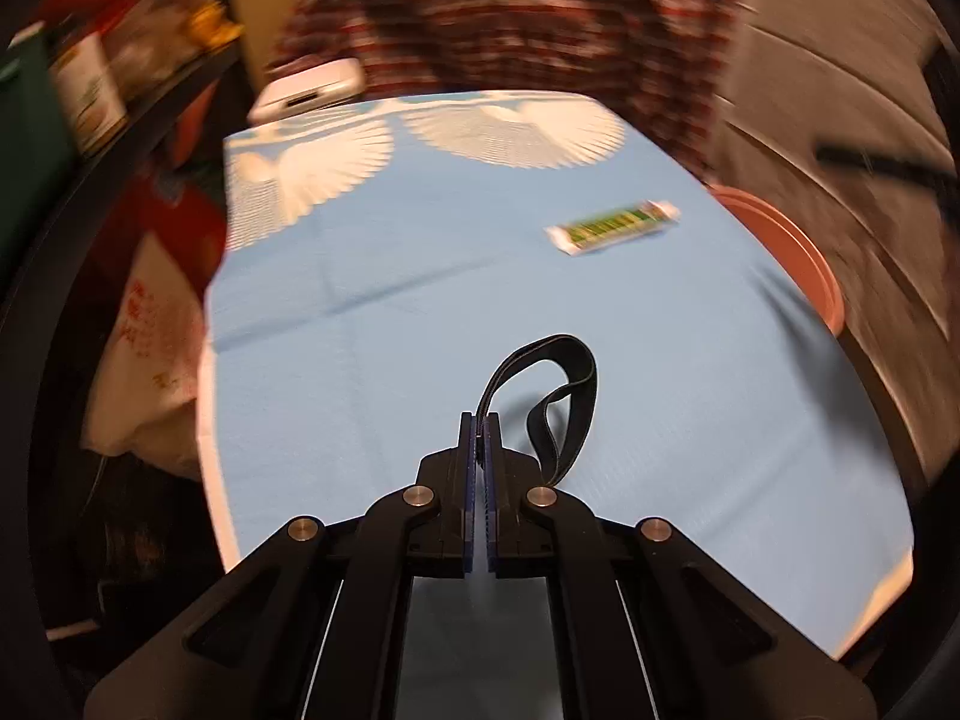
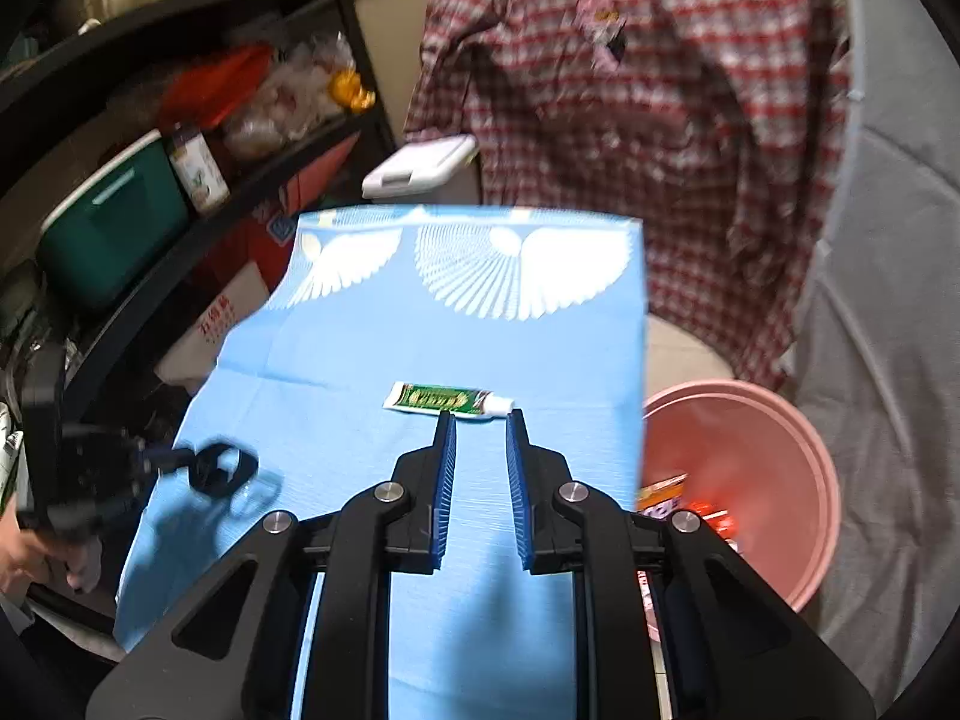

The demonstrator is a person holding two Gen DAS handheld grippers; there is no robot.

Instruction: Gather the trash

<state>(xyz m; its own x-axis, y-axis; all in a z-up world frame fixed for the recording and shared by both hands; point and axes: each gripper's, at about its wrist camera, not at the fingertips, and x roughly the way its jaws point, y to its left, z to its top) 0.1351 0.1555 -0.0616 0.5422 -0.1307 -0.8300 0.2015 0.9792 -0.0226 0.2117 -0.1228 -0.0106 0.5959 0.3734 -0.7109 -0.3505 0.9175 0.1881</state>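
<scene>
On the far left I saw a dark shelf (image 2: pixel 198 138) with a green box (image 2: pixel 114 222) and a small bottle (image 2: pixel 198 171) on it. My left claw (image 1: pixel 480 426) was squeezed tight on a black band (image 1: pixel 564 396). The band looped up and over to the right of the claw tips, above the blue cloth (image 1: pixel 390 372) on the counter. In the right camera, that same claw (image 2: pixel 153 459) showed at the left edge of the cloth, blurry, with the band (image 2: pixel 219 471) in it.

In the middle of the cloth lay a small tube (image 2: pixel 447 401), green and white, flat on its side. Its cap end pointed to the right. My right claw (image 2: pixel 480 417) was partly open, with a gap between its two blue pads (image 2: pixel 444 480). The claw tips were just in front of the tube, and I could not tell if they touched it. In the left camera the tube (image 1: pixel 612 227) sat far off to the right.

Behind the counter hung a red checked shirt (image 2: pixel 648 108). On the right, just beside the counter, sat a pink bucket (image 2: pixel 798 438) with some colorful wrappers (image 2: pixel 684 501) inside.
</scene>
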